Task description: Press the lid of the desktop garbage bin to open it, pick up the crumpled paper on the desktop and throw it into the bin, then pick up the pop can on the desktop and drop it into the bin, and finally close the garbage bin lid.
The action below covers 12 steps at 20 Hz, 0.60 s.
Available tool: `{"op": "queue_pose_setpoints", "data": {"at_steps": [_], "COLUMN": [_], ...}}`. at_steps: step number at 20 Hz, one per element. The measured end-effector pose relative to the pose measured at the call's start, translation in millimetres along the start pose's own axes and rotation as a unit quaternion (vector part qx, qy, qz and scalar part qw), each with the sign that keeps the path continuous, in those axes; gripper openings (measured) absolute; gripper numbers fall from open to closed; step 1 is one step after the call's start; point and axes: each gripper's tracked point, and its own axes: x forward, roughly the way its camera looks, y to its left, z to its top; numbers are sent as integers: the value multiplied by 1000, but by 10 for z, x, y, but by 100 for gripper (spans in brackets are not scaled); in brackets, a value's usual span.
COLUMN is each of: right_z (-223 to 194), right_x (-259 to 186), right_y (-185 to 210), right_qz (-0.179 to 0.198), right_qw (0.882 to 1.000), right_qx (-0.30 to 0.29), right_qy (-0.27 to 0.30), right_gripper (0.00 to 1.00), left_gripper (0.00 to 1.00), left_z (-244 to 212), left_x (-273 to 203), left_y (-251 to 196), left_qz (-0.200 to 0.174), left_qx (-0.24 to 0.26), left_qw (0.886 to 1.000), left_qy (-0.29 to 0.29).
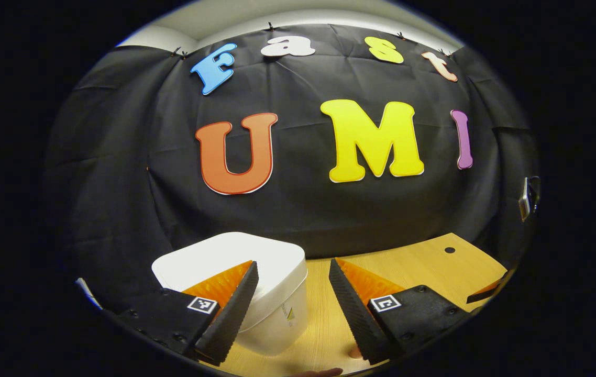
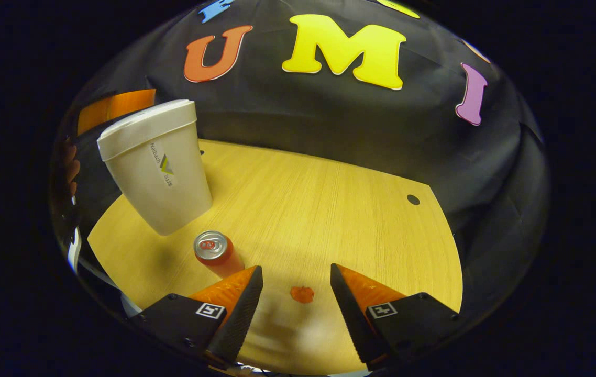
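Note:
The white garbage bin (image 1: 277, 293) stands on the table with its lid (image 1: 230, 256) down. My left gripper (image 1: 294, 264) hovers open just above and to the right of the lid, its left finger over the lid's near corner. In the right gripper view the bin (image 2: 156, 173) stands at the left. The red pop can (image 2: 218, 255) is upright in front of it, close to my left finger. A small orange-red crumpled paper (image 2: 302, 294) lies on the table between the fingers of my open right gripper (image 2: 296, 268), which holds nothing.
The wooden table (image 2: 329, 209) has a small round hole (image 2: 413, 199) near its right edge and black cloth behind it. An orange part of the other gripper (image 2: 114, 107) shows behind the bin, with a hand (image 2: 70, 170) at the far left.

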Motion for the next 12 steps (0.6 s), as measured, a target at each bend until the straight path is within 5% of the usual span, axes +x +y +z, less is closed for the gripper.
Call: {"op": "queue_pose_setpoints", "data": {"at_steps": [12], "right_z": [-30], "right_x": [-32], "right_y": [-128], "right_qz": [-20], "right_qw": [1000], "right_qx": [0], "right_qy": [9], "right_gripper": [84], "left_gripper": [28], "left_z": [-163], "left_x": [324], "left_y": [462], "left_qz": [60], "left_qx": [-53], "left_qw": [995], "left_qy": [61]}}
